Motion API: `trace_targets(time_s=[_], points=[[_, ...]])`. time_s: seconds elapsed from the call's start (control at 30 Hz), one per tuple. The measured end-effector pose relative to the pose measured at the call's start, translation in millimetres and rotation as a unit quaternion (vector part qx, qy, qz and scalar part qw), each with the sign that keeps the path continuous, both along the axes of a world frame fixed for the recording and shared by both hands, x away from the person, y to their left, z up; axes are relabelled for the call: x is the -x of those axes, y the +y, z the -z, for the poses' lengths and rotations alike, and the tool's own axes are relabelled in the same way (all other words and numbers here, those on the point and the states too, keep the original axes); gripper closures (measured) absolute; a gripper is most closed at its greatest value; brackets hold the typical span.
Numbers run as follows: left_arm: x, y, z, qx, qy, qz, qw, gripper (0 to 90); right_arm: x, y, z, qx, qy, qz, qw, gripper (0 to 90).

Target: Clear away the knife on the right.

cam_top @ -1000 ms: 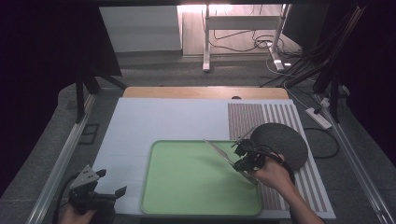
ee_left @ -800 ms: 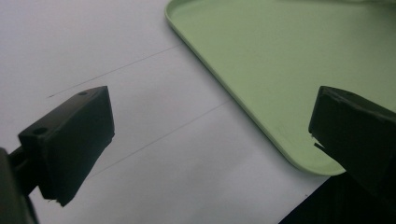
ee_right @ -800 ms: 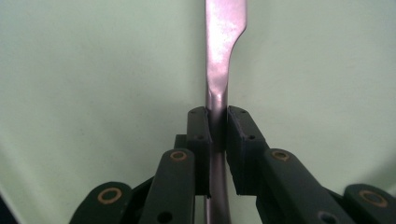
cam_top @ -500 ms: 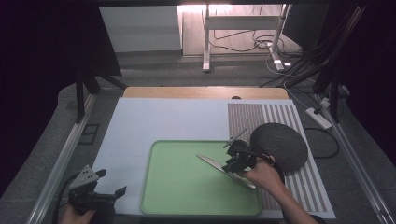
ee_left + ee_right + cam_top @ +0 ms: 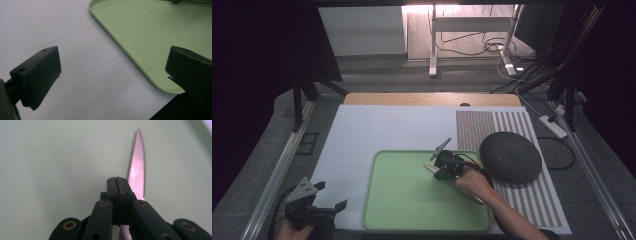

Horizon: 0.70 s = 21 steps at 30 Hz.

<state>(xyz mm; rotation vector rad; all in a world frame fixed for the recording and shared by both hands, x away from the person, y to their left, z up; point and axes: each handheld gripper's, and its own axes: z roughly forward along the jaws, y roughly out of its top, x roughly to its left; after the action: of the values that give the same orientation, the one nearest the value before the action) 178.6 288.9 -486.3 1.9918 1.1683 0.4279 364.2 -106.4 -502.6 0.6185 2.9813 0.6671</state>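
Note:
A serrated knife (image 5: 138, 165) lies on the green tray (image 5: 412, 210), its blade tip (image 5: 428, 168) pointing left. My right gripper (image 5: 444, 169) hovers low over the blade near the tray's upper middle. Its jaws have just been closing and now stand pressed together in the right gripper view (image 5: 117, 180), with nothing between them. The blade runs under them and out to their right. My left gripper (image 5: 332, 196) rests at the table's front left, jaws wide open (image 5: 112, 70) over the white mat, beside the tray's corner (image 5: 160, 85).
A dark grey round pad (image 5: 510, 156) sits on a striped mat (image 5: 472, 130) right of the tray. The white mat (image 5: 362, 135) covers the table's left and back. Cables and table legs stand beyond the far edge.
My right gripper slid left along the knife toward its tip and sank a little, while the knife stayed on the tray. The left gripper kept still.

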Motion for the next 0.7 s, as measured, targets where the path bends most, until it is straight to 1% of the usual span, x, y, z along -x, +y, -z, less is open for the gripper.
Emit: trace_targets(time_s=[0.1, 0.2, 0.3, 0.43, 0.53, 0.7], points=[[0.1, -0.2, -0.1, 0.000, 0.000, 0.000, 1.0000, 1.1, -4.1, -5.4, -1.0, 0.011, -0.018, 0.016, 0.9997, 89.8], [0.1, -0.6, -0.1, -0.001, 0.000, 0.000, 1.0000, 1.1, -7.3, -14.2, -1.9, 0.017, -0.020, 0.032, 0.9992, 89.9], [0.1, -0.6, -0.1, -0.001, 0.000, 0.001, 1.0000, 1.1, -9.1, -22.0, -2.3, 0.018, -0.022, 0.041, 0.9988, 89.9], [0.1, -0.6, -0.1, -0.001, -0.001, 0.001, 1.0000, 1.1, -10.2, -28.3, -2.3, 0.012, -0.015, 0.047, 0.9987, 89.9], [0.2, -0.6, -0.1, -0.001, -0.001, 0.001, 1.0000, 1.1, -10.0, -31.2, -3.0, 0.018, -0.015, 0.050, 0.9985, 89.9], [0.5, -0.3, -0.1, -0.001, -0.002, 0.001, 1.0000, 1.1, -8.5, -41.5, -3.8, 0.020, -0.013, 0.064, 0.9977, 90.0]])
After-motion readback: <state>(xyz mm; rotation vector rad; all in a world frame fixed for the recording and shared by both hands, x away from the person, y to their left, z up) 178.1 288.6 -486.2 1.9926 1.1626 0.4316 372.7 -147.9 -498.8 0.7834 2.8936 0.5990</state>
